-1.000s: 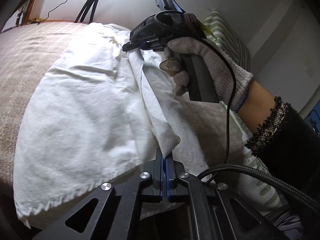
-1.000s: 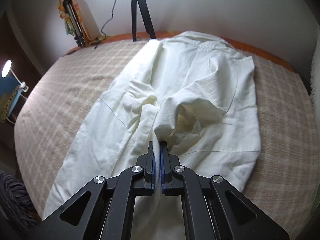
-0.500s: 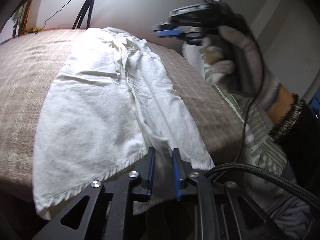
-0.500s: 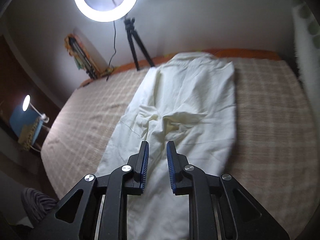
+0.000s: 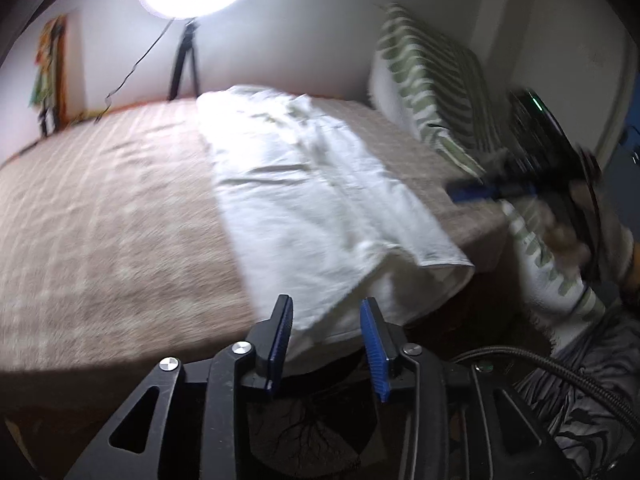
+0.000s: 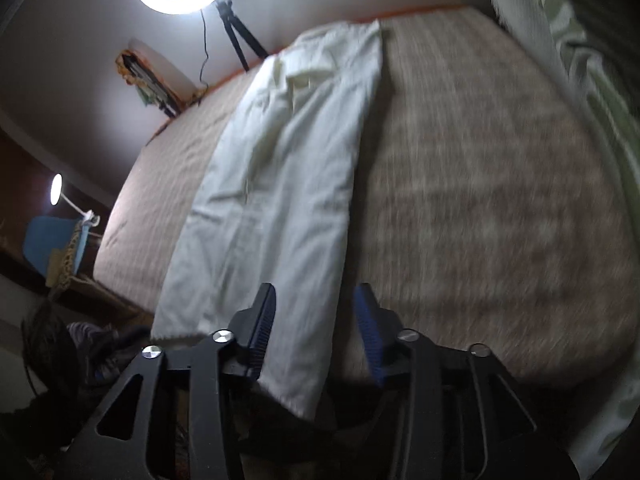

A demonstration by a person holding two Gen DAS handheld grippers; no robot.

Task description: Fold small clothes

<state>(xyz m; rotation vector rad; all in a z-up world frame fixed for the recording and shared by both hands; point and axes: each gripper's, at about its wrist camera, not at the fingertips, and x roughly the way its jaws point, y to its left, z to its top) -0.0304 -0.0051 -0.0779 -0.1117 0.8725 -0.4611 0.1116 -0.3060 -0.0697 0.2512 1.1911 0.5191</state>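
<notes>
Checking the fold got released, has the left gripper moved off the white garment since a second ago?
Yes. The left gripper has opened and backed toward the bed edge, away from the white garment.

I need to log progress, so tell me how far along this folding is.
Done: the white trousers lie lengthwise on the bed as one long narrow strip, which looks like one leg laid over the other. In hand: nothing; the left tool and right tool are both open and off the cloth. Left: the strip is full length, its hem hanging over the bed edge, so the crosswise folds are not yet made.
</notes>
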